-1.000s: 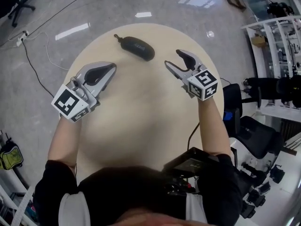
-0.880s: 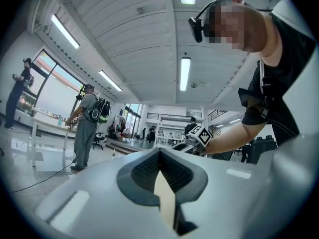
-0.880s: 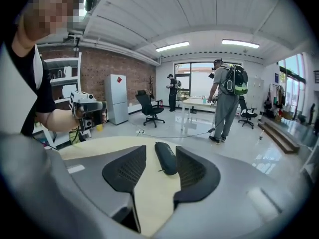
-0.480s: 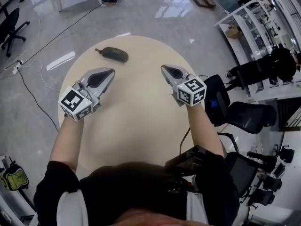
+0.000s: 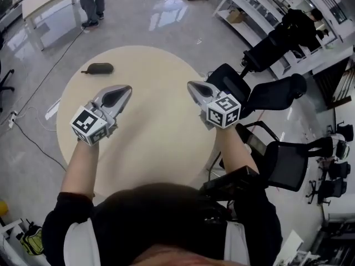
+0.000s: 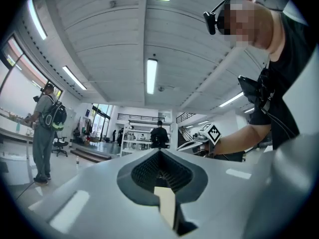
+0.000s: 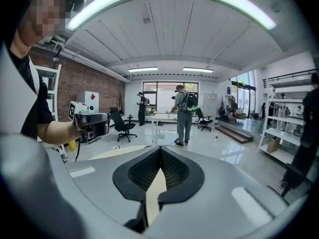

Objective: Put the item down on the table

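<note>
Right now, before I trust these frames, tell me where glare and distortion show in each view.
Head view: wide-angle bend, bright glare on the glossy floor, the table evenly lit. Left gripper view: fisheye with dark corners, a ceiling light bright. Right gripper view: same fisheye, ceiling strips blown out.

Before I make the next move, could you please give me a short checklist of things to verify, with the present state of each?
1. Dark case lies on the round table, at its far left: ok.
2. Case fully inside the table's rim, with no overhang: cannot tell, as it sits very near the edge.
3. Left gripper has its jaws together with nothing between them: ok.
4. Right gripper has its jaws together with nothing between them: ok.
5. Both grippers are well apart from the case: ok.
6. Bystander stands on the floor beyond the table, away from it: ok.
</note>
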The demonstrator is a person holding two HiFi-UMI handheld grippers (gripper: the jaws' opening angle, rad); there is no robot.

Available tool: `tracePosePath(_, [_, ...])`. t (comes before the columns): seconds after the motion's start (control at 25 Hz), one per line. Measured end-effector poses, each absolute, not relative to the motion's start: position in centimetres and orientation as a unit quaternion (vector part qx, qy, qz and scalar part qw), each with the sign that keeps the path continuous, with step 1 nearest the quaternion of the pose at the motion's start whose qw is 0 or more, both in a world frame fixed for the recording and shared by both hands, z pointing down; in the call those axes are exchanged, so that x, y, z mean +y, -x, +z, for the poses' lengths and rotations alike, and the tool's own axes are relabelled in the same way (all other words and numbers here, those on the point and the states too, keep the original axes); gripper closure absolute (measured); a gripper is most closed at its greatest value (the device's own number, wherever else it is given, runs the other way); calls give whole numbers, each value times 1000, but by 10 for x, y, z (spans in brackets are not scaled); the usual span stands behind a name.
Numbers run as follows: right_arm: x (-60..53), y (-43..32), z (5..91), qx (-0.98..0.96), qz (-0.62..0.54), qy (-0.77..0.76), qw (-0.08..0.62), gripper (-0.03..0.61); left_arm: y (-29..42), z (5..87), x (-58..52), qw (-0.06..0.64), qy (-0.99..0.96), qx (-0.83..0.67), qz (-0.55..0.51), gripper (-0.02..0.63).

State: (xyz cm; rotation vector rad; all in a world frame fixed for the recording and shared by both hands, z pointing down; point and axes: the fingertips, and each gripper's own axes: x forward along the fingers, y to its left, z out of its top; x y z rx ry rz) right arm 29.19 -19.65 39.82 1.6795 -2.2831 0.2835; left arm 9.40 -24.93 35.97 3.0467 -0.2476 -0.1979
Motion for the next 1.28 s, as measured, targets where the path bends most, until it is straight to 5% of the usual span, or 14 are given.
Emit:
tracePosePath(0.68, [277,-418,343,-623,115,-769,86,566,-299,286,159,39,-982,176,-60,618])
tracePosePath(1.28, [576,-427,366,-442,125,-888,-8,566,-381,318,432,82,-918,387,-24,618])
